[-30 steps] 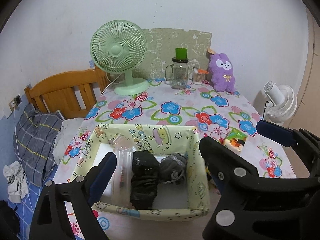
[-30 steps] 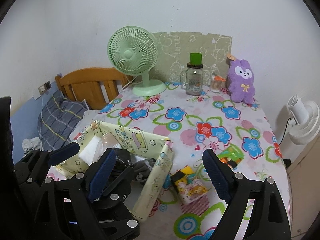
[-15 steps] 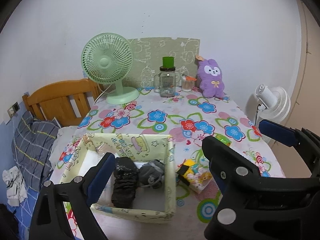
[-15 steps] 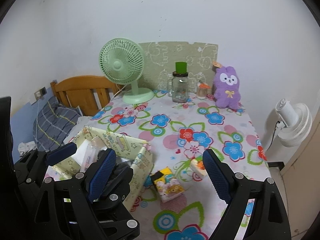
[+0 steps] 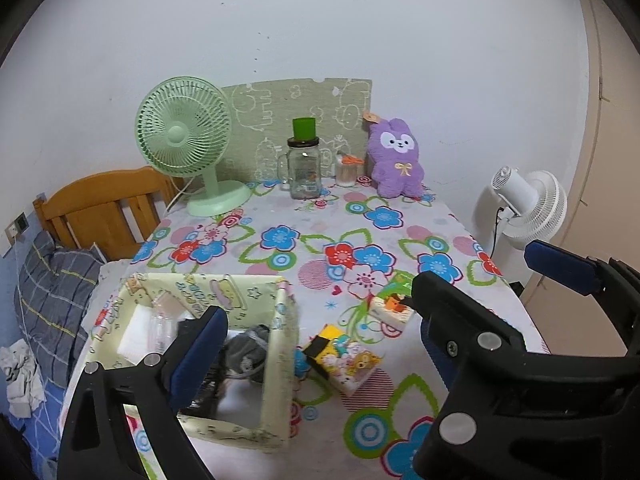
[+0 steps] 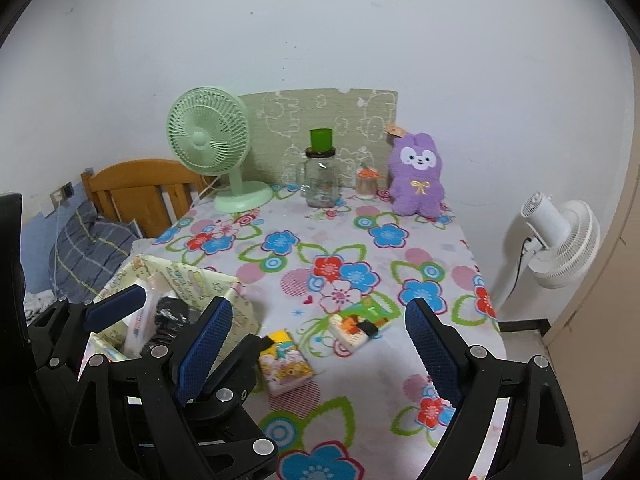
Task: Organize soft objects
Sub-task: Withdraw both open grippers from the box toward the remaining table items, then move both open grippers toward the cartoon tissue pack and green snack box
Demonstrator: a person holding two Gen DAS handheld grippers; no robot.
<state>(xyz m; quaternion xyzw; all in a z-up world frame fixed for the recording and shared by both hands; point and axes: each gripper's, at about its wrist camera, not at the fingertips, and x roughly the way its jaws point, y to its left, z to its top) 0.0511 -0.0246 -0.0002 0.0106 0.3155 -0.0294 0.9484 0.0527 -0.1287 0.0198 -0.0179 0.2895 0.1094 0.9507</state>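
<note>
Left gripper (image 5: 316,344): we see its blue pads wide apart; they have just been opening, with nothing between them.
Right gripper (image 6: 318,344): pads wide apart, holding nothing.
Pale yellow cloth box (image 5: 280,364): near left on the flowery tablecloth (image 5: 320,216), with dark soft bundles (image 5: 246,350) inside.
2 small picture packs (image 6: 284,364): just right of the box.
Purple plush bunny (image 6: 416,176): far, by the wall.

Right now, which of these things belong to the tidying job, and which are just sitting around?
Job:
- fabric box
- dark bundles inside it
- two small packs
- plush bunny, possibly

Just there:
- green fan
- glass jar
- white fan
</note>
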